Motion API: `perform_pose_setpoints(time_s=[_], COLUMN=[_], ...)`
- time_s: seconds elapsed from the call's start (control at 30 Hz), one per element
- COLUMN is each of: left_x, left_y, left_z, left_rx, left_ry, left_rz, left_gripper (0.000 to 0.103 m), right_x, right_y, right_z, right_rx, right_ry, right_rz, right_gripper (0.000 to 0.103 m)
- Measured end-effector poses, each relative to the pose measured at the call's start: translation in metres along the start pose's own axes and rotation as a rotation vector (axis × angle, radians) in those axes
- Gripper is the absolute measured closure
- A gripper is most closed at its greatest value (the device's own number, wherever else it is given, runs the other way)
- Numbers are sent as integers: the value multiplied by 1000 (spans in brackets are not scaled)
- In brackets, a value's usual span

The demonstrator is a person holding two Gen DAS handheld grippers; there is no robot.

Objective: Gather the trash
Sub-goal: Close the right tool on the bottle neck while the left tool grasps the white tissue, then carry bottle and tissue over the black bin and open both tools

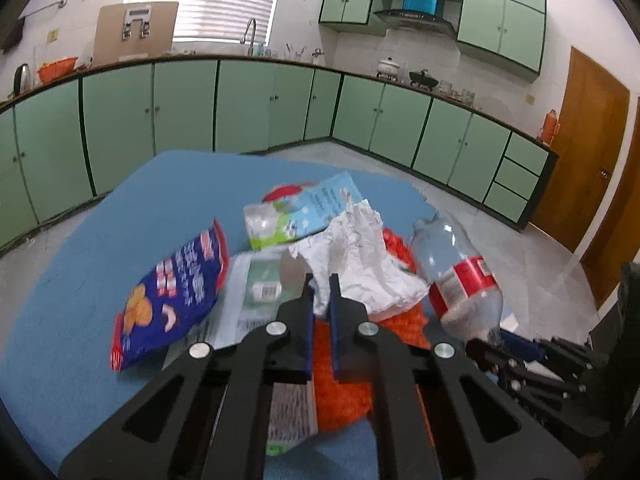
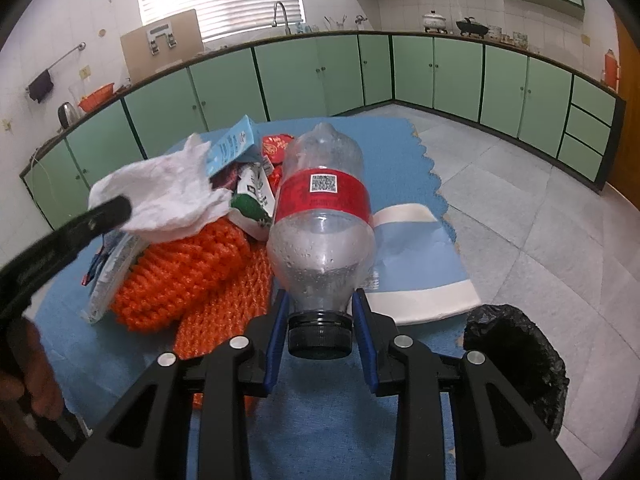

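Trash lies piled on a table under a blue cloth (image 1: 120, 216). My left gripper (image 1: 321, 280) is shut on a crumpled white paper (image 1: 360, 256), pinching its near edge. In the right wrist view one of its fingers (image 2: 108, 212) shows against the same paper (image 2: 168, 196). A clear plastic bottle with a red label (image 2: 320, 216) points its black cap at my right gripper (image 2: 320, 300). The jaws flank the neck and cap with slim gaps, so this gripper is open. From the left wrist view the bottle (image 1: 456, 272) lies at the pile's right, with the right gripper (image 1: 520, 356) behind it.
A blue snack bag (image 1: 172, 292), a clear packet (image 1: 256, 284), a light blue carton (image 1: 316, 204) and an orange mesh net (image 2: 188, 272) fill the pile. A blue and white sheet (image 2: 416, 256) lies right of the bottle. A black-lined bin (image 2: 516, 364) stands at the near right. Green cabinets ring the room.
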State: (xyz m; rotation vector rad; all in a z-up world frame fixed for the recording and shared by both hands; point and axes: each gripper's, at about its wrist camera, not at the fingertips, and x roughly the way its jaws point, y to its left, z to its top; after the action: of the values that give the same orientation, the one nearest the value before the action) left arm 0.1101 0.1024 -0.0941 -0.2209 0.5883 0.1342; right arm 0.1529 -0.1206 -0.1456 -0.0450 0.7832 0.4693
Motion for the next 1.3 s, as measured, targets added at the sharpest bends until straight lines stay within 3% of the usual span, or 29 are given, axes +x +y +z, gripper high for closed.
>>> perform_pose_setpoints(time_s=[0.17, 0.3, 0.9, 1.3], left_x=[-5, -9, -47, -45], left_y=[1, -1, -16, -32], left_z=[-4, -2, 29, 29], left_rx=[-4, 8, 18, 25], left_ry=[11, 7, -115, -110], left_rz=[2, 5, -32, -58], left_gripper=[98, 98, 99, 99], right_x=[12, 13, -52, -65], right_y=[1, -3, -12, -21], right_z=[0, 0, 26, 29], right_rx=[5, 24, 44, 68], right_ry=[29, 40, -114, -132], right_rz=[-6, 15, 108, 141], right_gripper=[63, 71, 72, 72])
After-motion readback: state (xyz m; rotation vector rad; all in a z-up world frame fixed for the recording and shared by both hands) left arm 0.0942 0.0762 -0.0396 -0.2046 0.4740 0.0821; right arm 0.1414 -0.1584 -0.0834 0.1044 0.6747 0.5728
